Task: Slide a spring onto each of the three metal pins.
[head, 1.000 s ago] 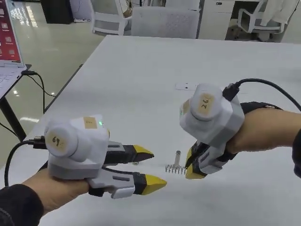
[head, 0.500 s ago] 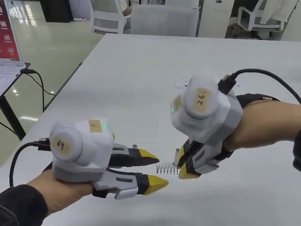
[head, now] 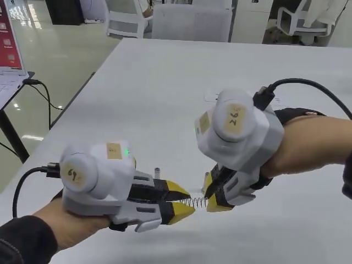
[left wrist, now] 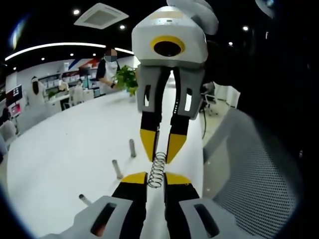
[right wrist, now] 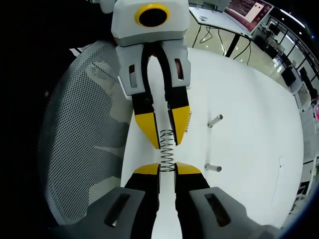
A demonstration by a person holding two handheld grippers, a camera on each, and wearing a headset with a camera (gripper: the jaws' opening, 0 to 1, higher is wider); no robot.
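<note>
A small wire spring (head: 198,202) hangs level above the white table (head: 165,99), stretched between my two grippers. My right gripper (head: 212,197) is shut on one end, and my left gripper (head: 183,201) has its yellow tips shut on the other end. The left gripper view has the spring (left wrist: 157,169) running from my own tips (left wrist: 156,179) up to the right gripper (left wrist: 162,147). Three short metal pins stand on the table there, the nearest pin (left wrist: 116,169) left of the spring. The right gripper view shows the spring (right wrist: 167,144) and two pins (right wrist: 214,120) to its right.
One pin (head: 157,172) stands just behind the left gripper. A laptop (head: 6,55) sits on a side stand to the left, with a cable trailing down. Office chairs (head: 190,22) stand behind the table's far edge. A small white label (head: 212,99) lies mid-table.
The right gripper carried the spring left toward the left gripper. The left gripper's jaws narrowed from open and closed on the spring's free end.
</note>
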